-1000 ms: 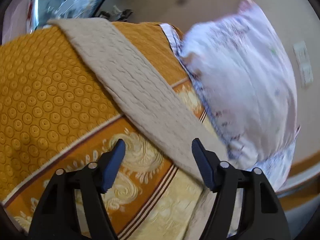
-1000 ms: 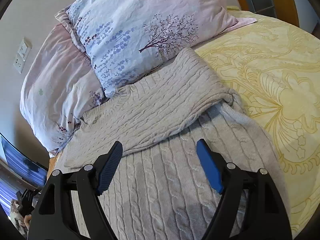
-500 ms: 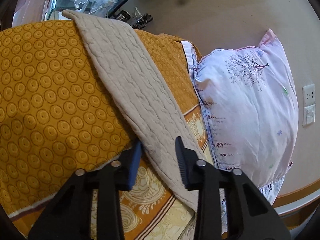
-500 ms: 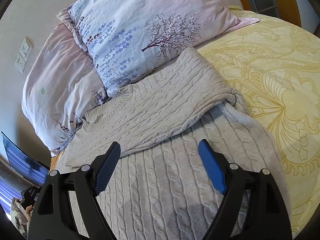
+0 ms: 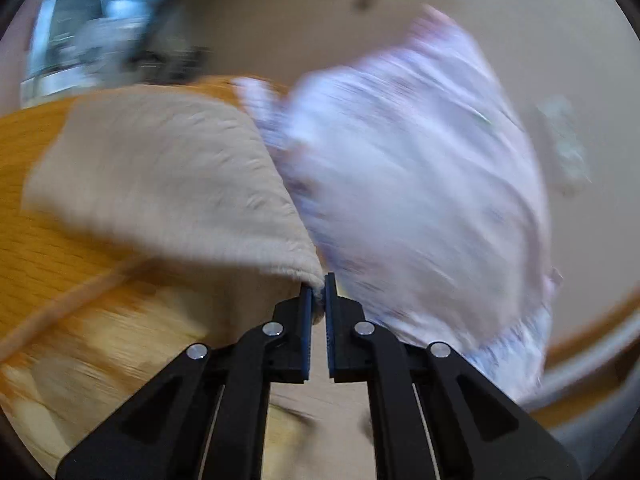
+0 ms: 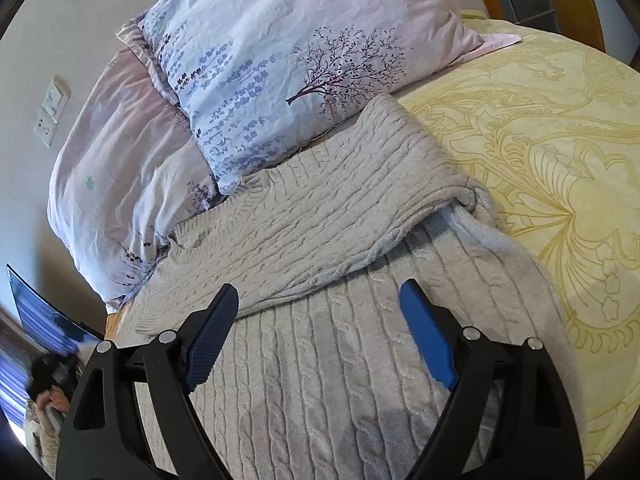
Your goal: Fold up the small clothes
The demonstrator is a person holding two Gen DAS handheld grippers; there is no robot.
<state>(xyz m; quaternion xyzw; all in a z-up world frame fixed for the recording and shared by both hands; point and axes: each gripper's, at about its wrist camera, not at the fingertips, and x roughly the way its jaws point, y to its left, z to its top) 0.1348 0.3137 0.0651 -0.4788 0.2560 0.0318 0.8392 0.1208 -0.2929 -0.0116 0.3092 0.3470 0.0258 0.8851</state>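
Now the left gripper [image 5: 317, 294] has clamped the sweater sleeve [image 5: 168, 176].

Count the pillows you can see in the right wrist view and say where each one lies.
2. The front pillow with the tree print lies against the sweater's top edge; the second pillow lies behind it, toward the wall. Others may be hidden.

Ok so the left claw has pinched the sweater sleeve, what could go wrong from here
1. The left claw is shut on only the edge of the sleeve; the left view is motion-blurred, so a fast pull could slip it free.
2. The right claw hangs open above the sweater, pinning nothing, so the body may drag.
3. The already folded sleeve touches the pillow and could come undone.
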